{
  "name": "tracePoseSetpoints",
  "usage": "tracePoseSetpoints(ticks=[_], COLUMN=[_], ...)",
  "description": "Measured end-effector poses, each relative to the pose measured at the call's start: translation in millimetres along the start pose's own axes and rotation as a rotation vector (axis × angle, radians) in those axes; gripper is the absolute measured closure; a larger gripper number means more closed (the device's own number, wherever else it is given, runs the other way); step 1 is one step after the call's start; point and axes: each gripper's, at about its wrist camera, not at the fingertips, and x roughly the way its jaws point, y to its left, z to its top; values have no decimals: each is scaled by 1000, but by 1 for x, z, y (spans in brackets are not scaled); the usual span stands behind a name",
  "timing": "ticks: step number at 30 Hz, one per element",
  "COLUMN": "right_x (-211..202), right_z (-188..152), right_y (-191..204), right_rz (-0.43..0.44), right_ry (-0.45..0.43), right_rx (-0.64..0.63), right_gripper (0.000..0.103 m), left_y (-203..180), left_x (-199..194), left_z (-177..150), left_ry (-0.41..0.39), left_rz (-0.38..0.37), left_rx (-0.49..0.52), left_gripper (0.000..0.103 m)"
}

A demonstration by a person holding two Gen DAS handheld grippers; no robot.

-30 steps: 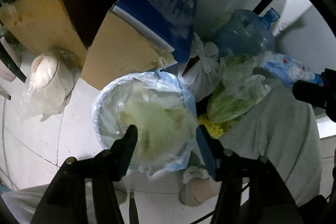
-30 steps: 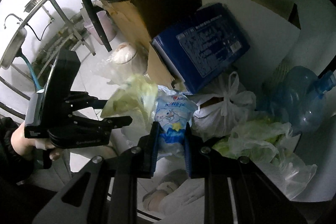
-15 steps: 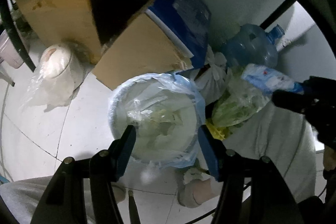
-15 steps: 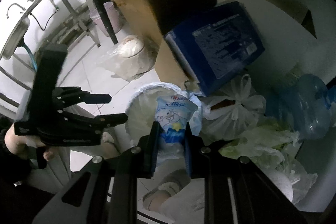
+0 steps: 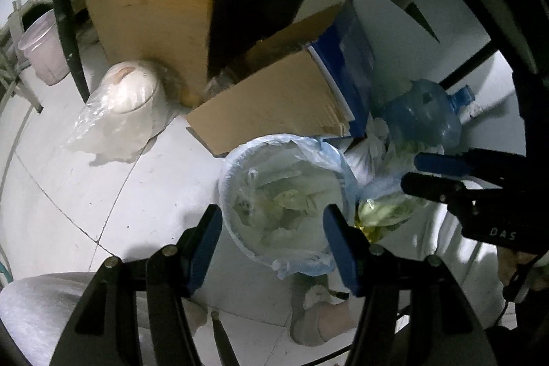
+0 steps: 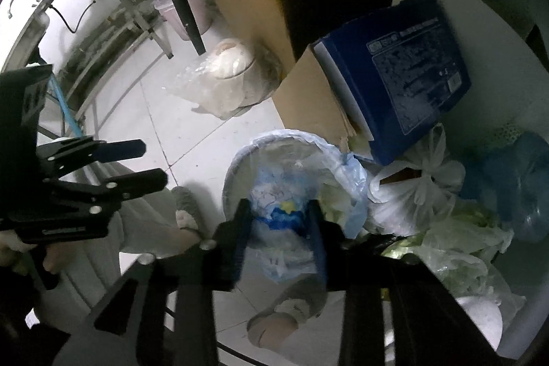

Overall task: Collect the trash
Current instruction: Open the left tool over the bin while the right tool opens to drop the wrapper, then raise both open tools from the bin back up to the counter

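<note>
A round trash bin (image 5: 229, 167) with a pale blue liner holds plastic and green scraps. My left gripper (image 5: 272, 219) hangs open above it with nothing between its fingers; it also shows at the left of the right wrist view (image 6: 144, 162). My right gripper (image 6: 279, 211) hovers over the bin (image 6: 236, 165), and its jaws are opening. A blue and white snack packet (image 6: 274, 204), blurred, sits loosely between them. The right gripper (image 5: 417, 174) reaches in from the right in the left wrist view.
Behind the bin stand cardboard boxes (image 5: 274, 98) and a blue box (image 6: 405, 71). A tied white bag (image 6: 411, 191), bags of greens (image 6: 456, 246) and a blue water jug (image 5: 425, 119) crowd its right. A plastic-wrapped pot (image 5: 127, 91) and a person's slippered feet (image 6: 187, 215) are on the tiled floor.
The right gripper carried the packet over the bin and its jaws have widened around it. The left gripper drew back to the left, away from the bin, staying open.
</note>
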Motion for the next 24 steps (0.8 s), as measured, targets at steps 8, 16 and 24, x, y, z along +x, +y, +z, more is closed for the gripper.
tracePoseSetpoints(ticks=[8, 16, 24], right_x=[-5, -46, -80], right_z=[5, 4, -9], right_y=[5, 13, 14], right_rz=[-12, -19, -30], right_ry=[-4, -80, -138], right_rx=[-4, -27, -32], right_gripper=[59, 59, 59], left_y=[2, -7, -26], left_x=[-12, -42, -64], left_z=[-2, -3, -12], left_ry=[-29, -85, -115], left_rz=[4, 24, 24], left_rx=[-5, 21, 51], left_gripper=[42, 42, 42])
